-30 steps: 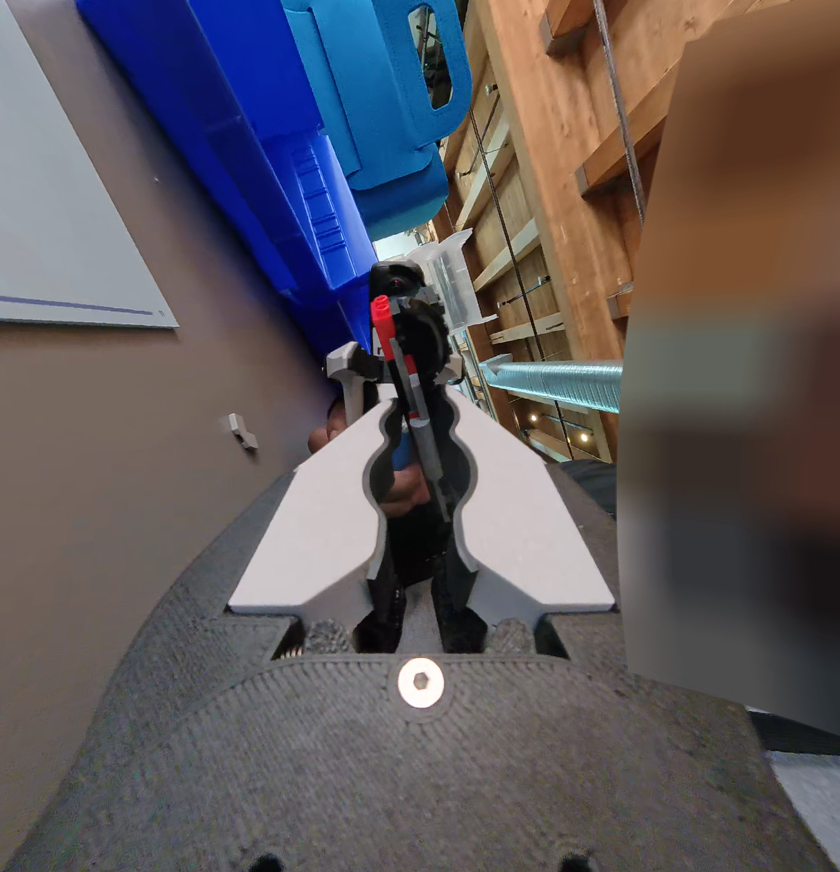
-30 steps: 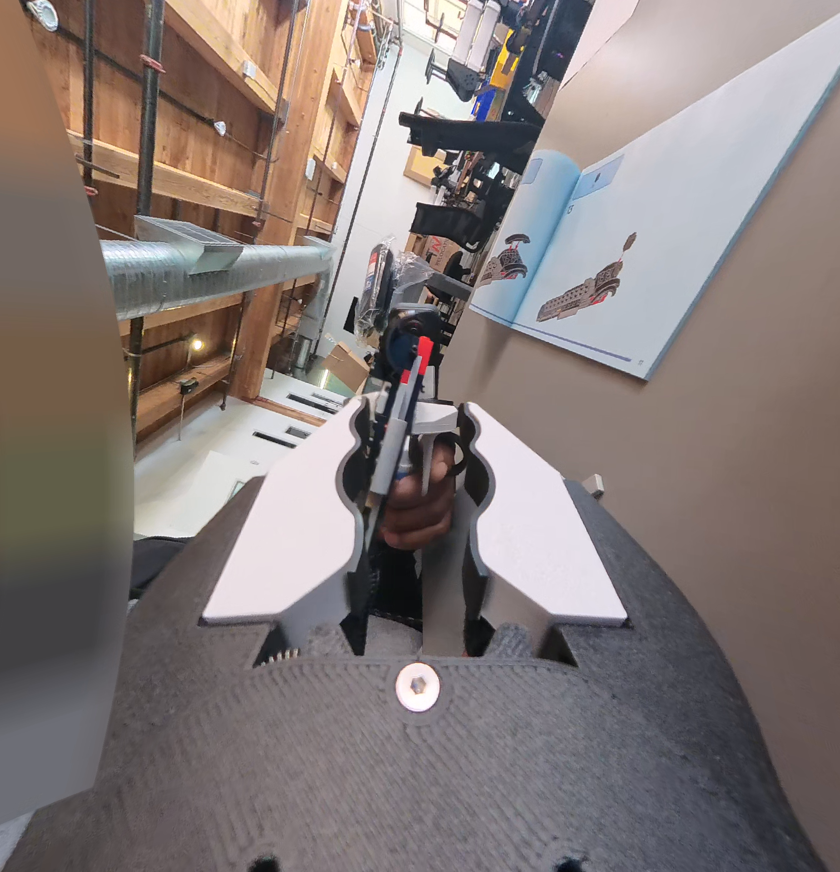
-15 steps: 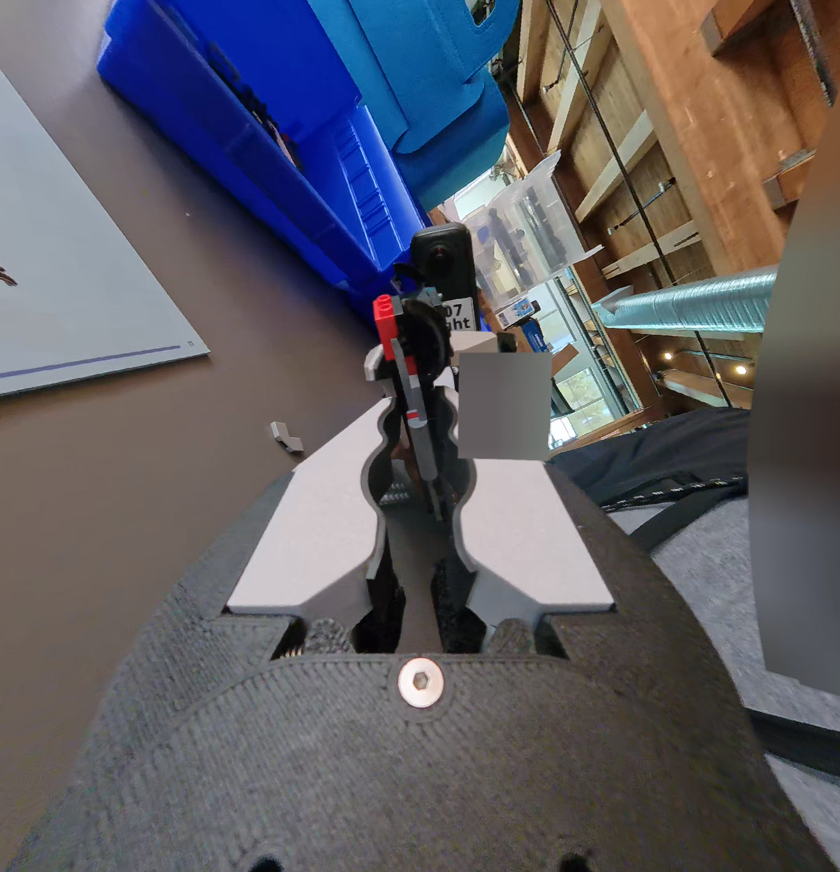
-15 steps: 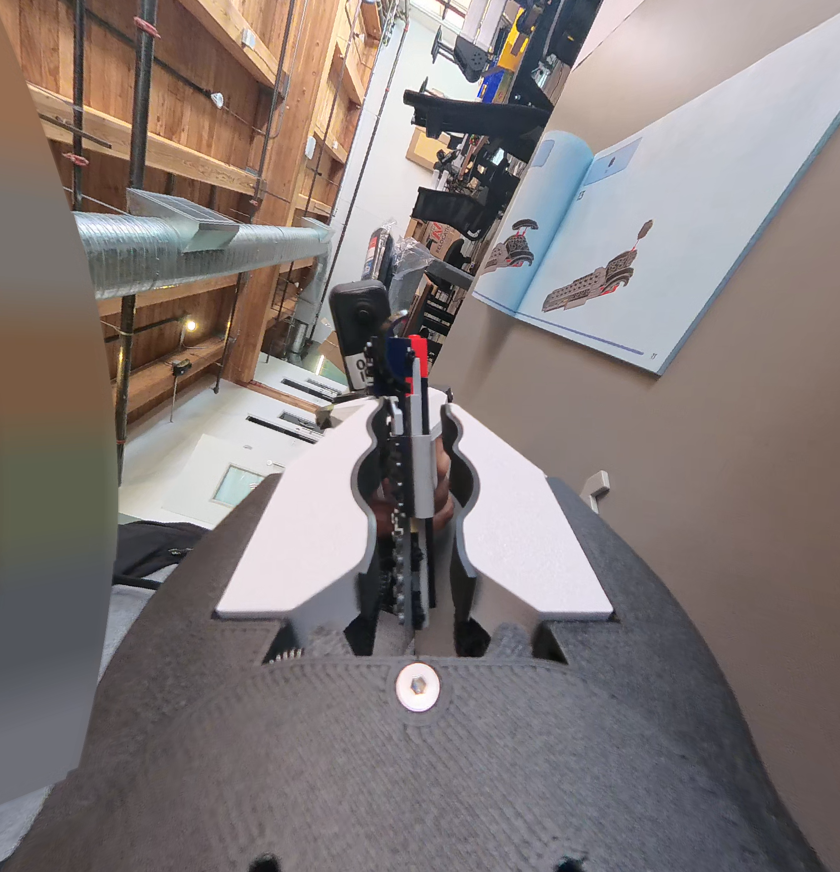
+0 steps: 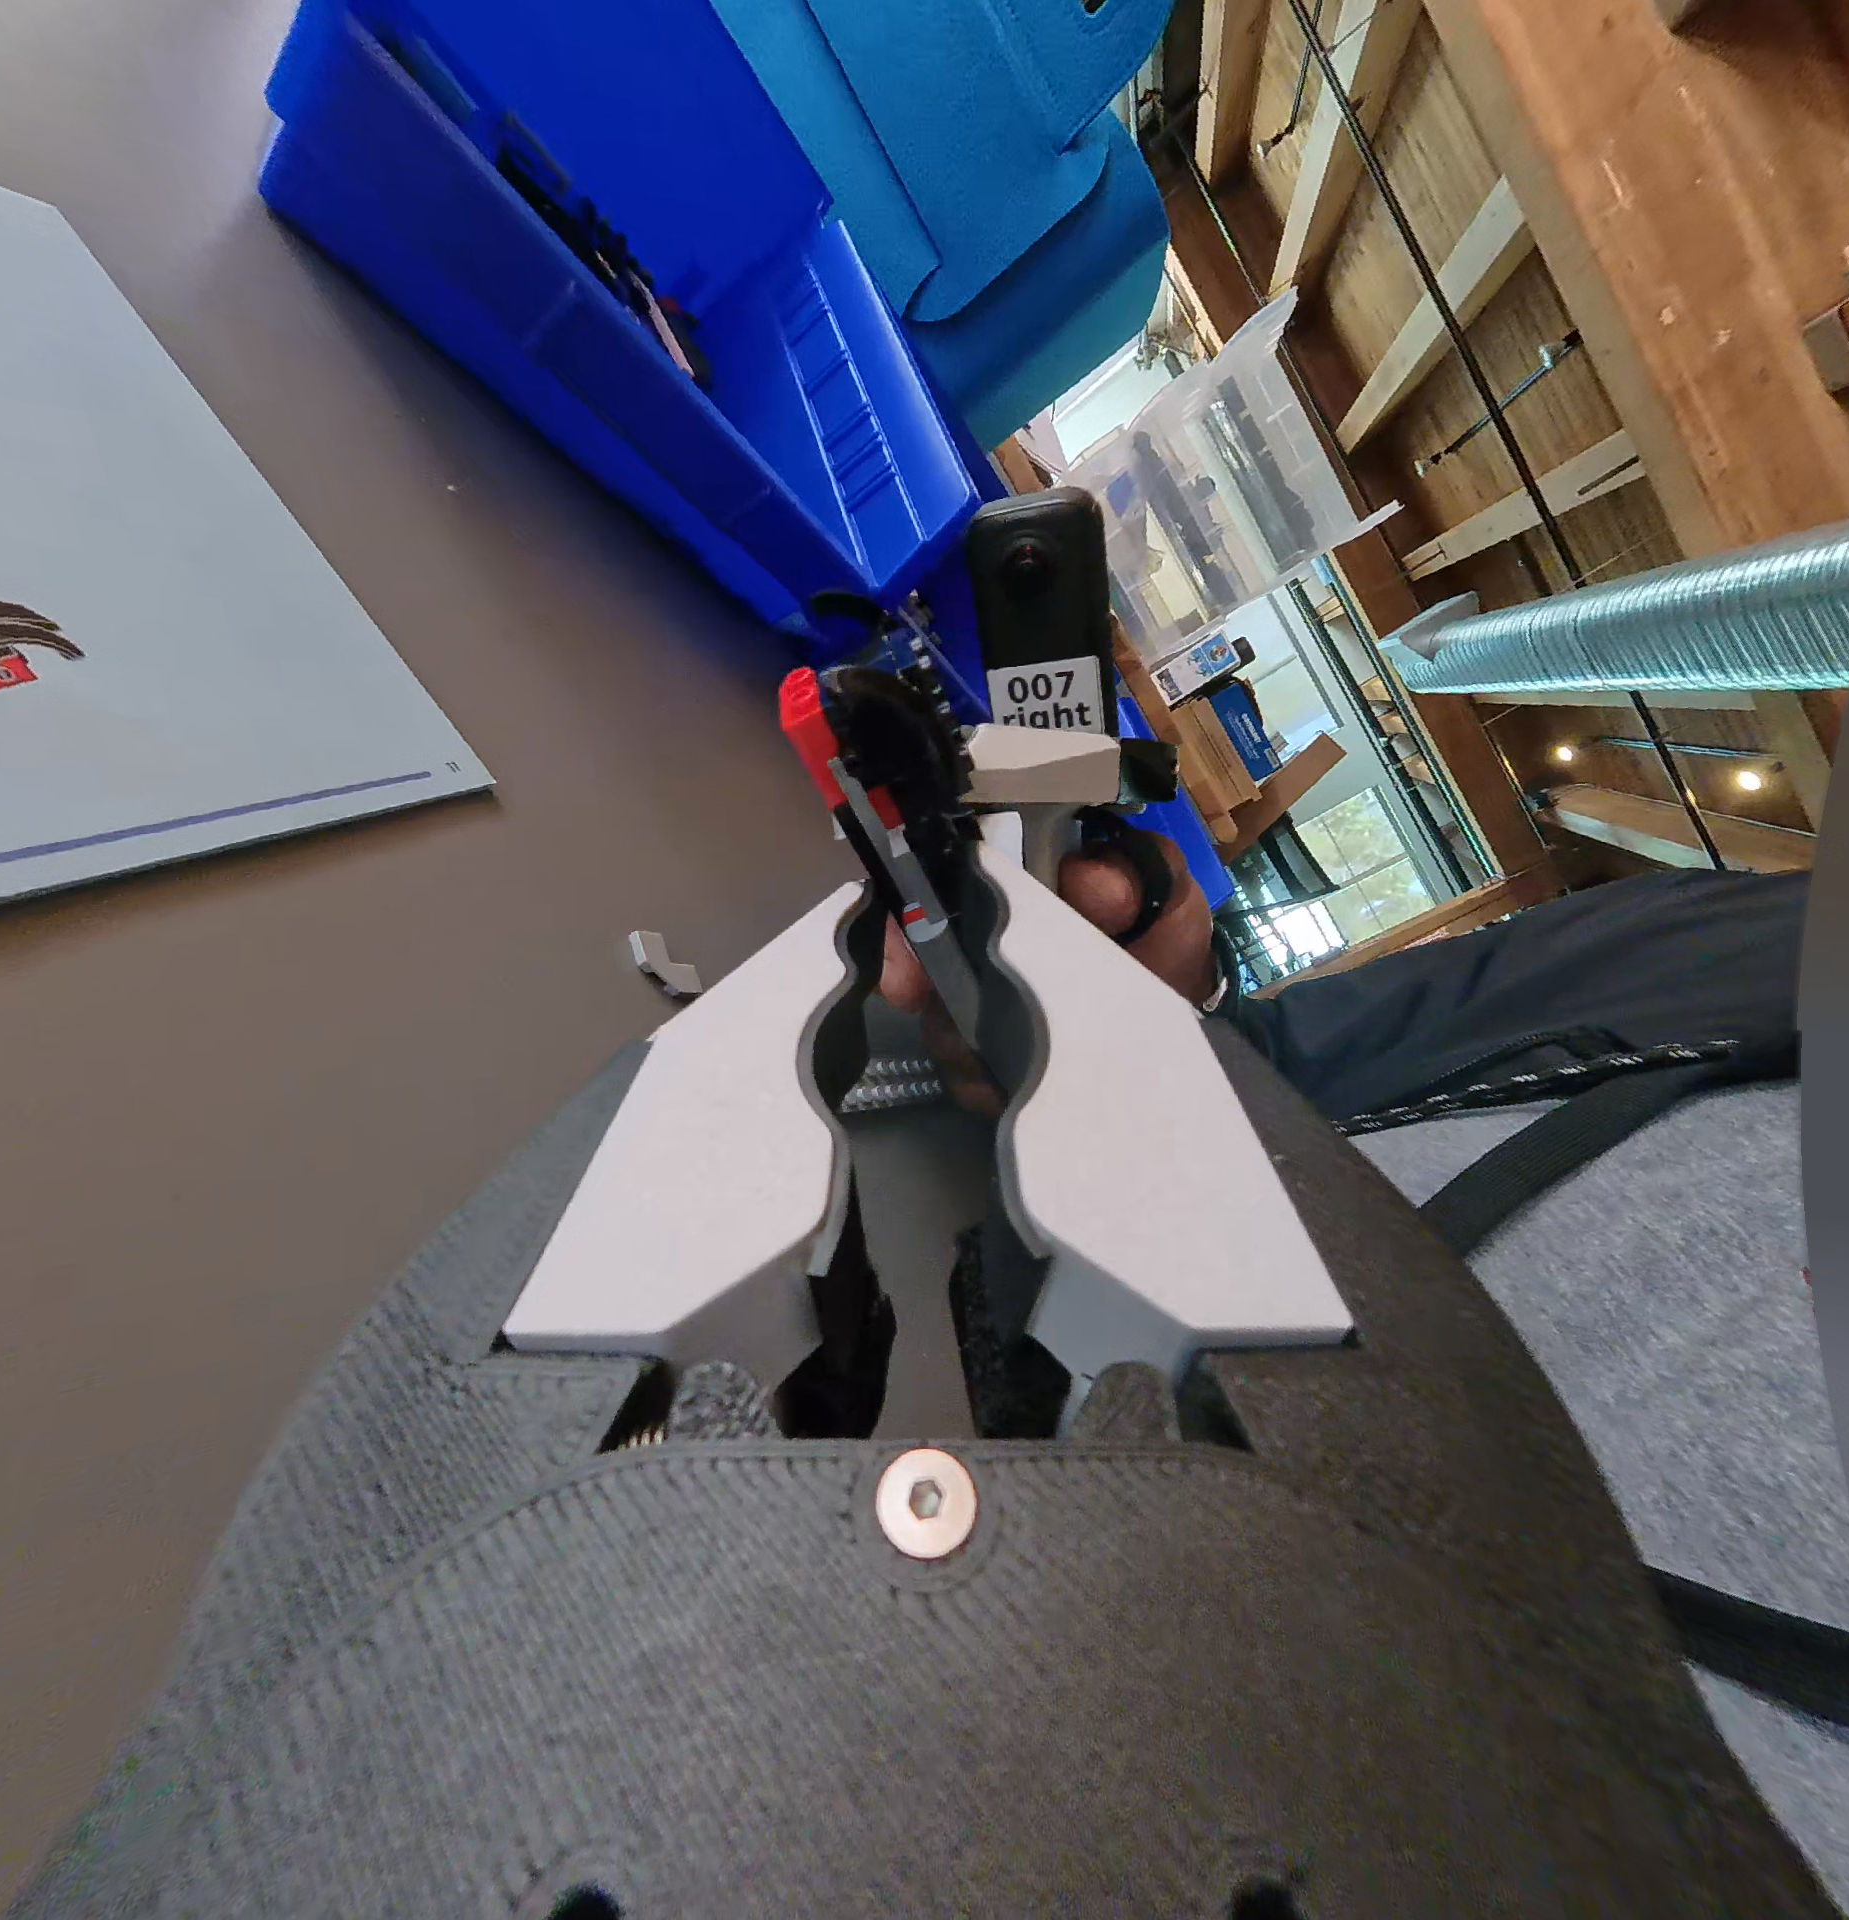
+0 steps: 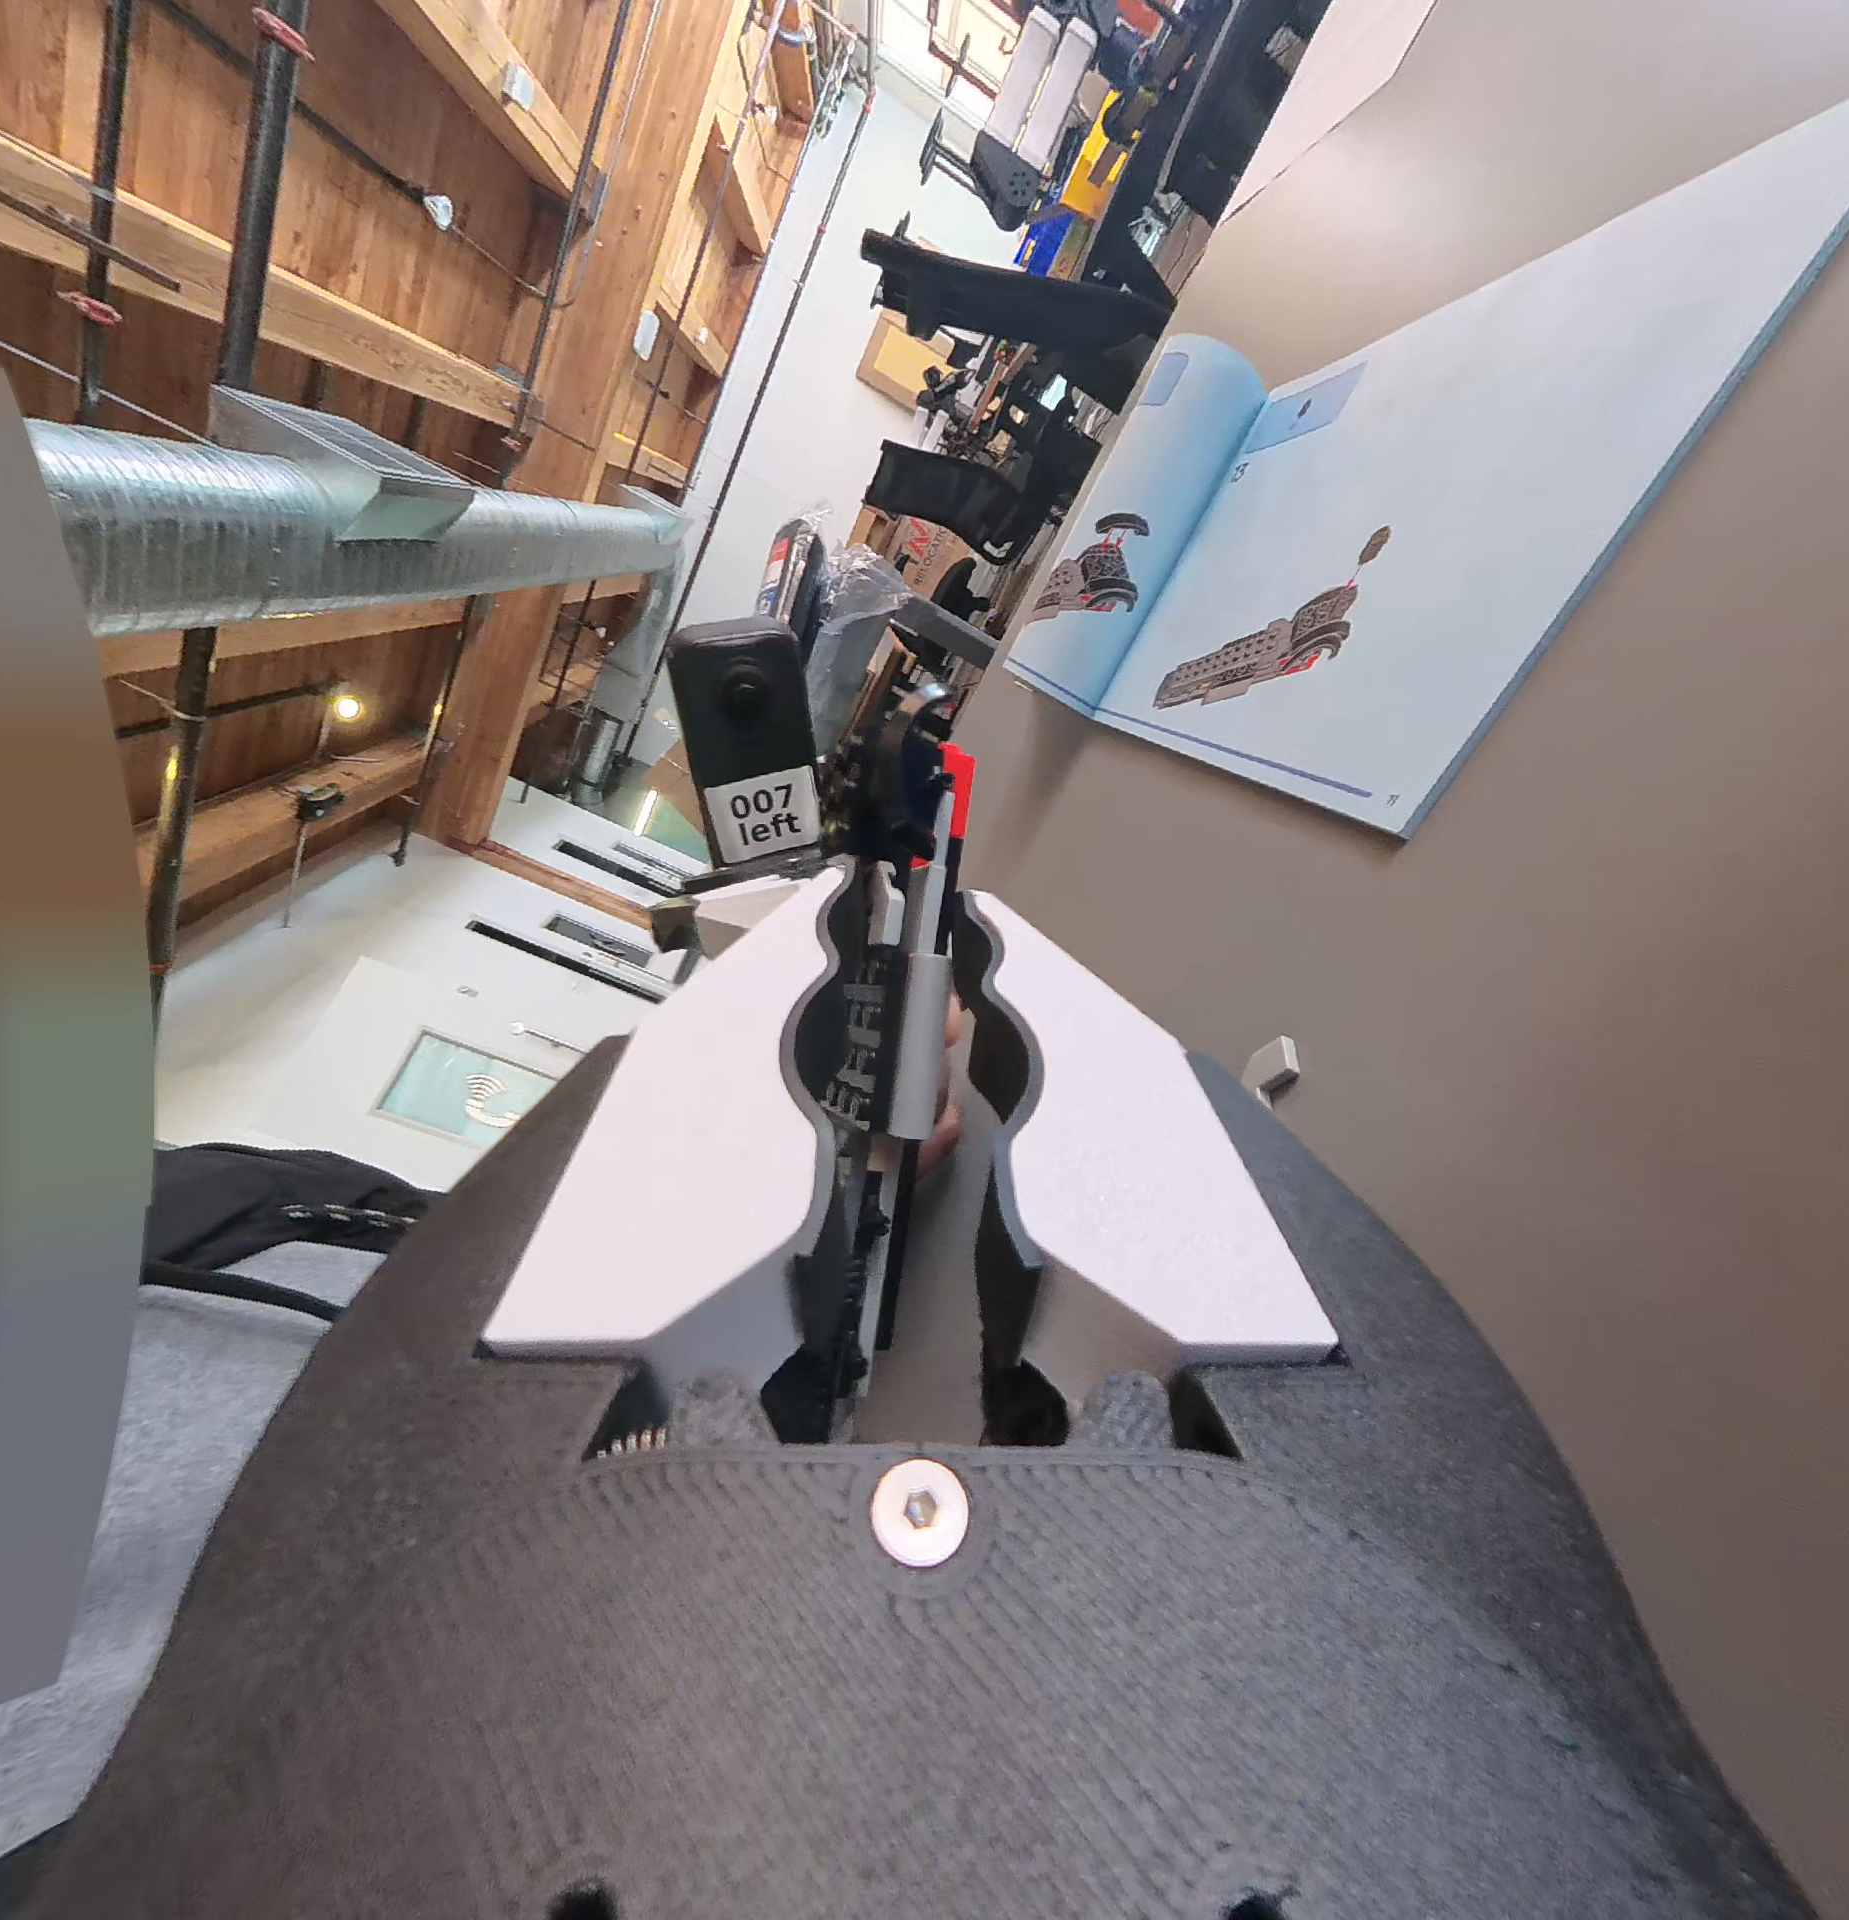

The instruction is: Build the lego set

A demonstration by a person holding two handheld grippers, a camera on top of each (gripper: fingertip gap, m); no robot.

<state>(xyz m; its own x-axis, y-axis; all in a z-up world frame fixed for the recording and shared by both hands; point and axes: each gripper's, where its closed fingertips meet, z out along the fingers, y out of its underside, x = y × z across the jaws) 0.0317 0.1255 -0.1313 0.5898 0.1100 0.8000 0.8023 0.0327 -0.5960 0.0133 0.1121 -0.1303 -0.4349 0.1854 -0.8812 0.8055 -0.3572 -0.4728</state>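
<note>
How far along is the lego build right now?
Partly done: a slim model of grey, black and red pieces is already joined. In hand: left gripper and right gripper both clamp it above the table. Left: a loose grey piece lies unused, and the booklet lies open.

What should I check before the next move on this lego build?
1. Left gripper grip on the lego model: ok, jaws closed on it.
2. Right gripper grip: ok, the model runs deep between its fingers.
3. Model clear of the table: ok, it looks held up off it.
4. Loose grey piece: ok, lying on the table, apart from the booklet.
5. Instruction booklet: ok, open and flat on the table.
6. All bricks fully pressed home: cannot tell, the fingers hide the joints.
</note>
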